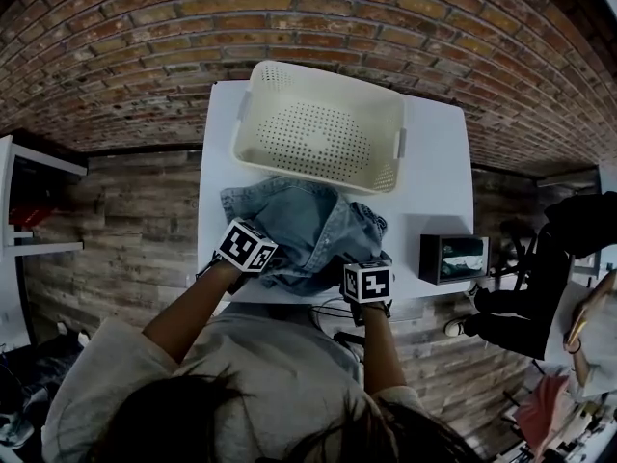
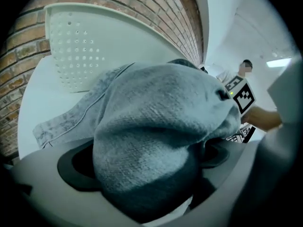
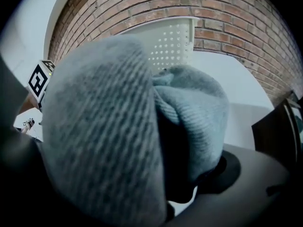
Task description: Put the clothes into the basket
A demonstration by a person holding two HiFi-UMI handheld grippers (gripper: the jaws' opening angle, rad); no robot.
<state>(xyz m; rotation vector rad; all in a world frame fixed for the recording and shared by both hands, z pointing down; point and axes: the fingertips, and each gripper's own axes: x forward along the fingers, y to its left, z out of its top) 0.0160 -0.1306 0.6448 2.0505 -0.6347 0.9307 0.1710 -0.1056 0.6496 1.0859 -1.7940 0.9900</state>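
Observation:
A blue denim garment [image 1: 299, 225] lies crumpled on the white table [image 1: 434, 172], just in front of the empty cream perforated basket [image 1: 323, 133]. My left gripper [image 1: 258, 258] is pushed into the garment's near left edge. In the left gripper view its jaws stand wide around a bulge of cloth [image 2: 156, 117], and the gripper [image 2: 147, 174] is open. My right gripper [image 1: 362, 263] is at the near right edge. Cloth [image 3: 94, 117] is heaped over it and hides one jaw; the pad that shows [image 3: 225, 169] stands wide. The basket wall [image 2: 80, 46] rises beyond the cloth.
A small black box with a glass front [image 1: 453, 257] sits at the table's right edge. A brick wall runs behind the basket. A white shelf [image 1: 29, 201] stands at the left, and a person in dark clothes [image 1: 569, 258] at the right.

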